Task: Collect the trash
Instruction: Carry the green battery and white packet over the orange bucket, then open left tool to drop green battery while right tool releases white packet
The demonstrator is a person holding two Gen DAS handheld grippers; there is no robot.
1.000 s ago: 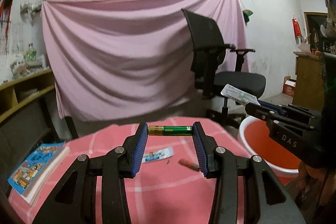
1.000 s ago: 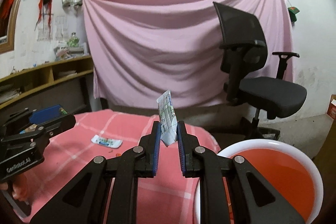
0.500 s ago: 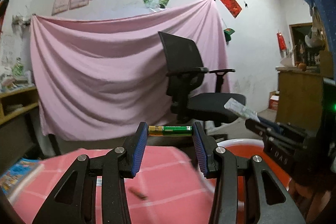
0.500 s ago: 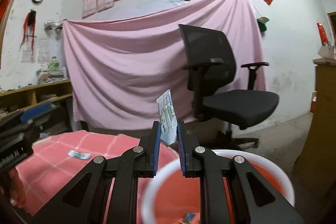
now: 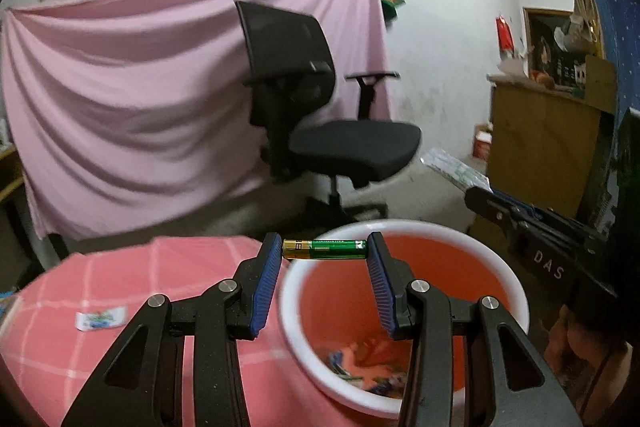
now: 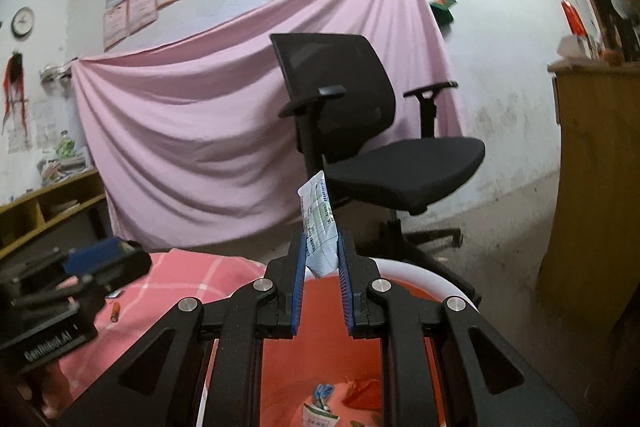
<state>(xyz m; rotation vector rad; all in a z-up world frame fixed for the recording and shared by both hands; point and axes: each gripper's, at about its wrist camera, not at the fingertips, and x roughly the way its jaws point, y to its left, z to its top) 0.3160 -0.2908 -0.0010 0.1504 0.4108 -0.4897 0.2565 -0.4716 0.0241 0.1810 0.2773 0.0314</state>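
My left gripper (image 5: 325, 251) is shut on a green and gold battery (image 5: 325, 250), held crosswise between its blue pads above the near rim of an orange bin with a white rim (image 5: 404, 227). My right gripper (image 6: 322, 247) is shut on a white and green paper wrapper (image 6: 318, 223) that sticks up from its pads, over the same bin (image 6: 432, 277). In the left wrist view the right gripper (image 5: 476, 193) shows at the right with the wrapper (image 5: 456, 169). Several wrappers (image 6: 324, 405) lie at the bin's bottom.
A pink checked tablecloth (image 5: 120, 287) lies left of the bin with a small white and blue wrapper (image 5: 101, 319) on it; a small brown piece (image 6: 115, 311) lies there too. A black office chair (image 5: 320, 123) stands beyond, before a pink drape. A wooden cabinet (image 6: 592, 187) stands at the right.
Both grippers have swung right from over the table to above the bin, each keeping its hold. The bin now fills the lower part of both views and the book at left is gone from sight.
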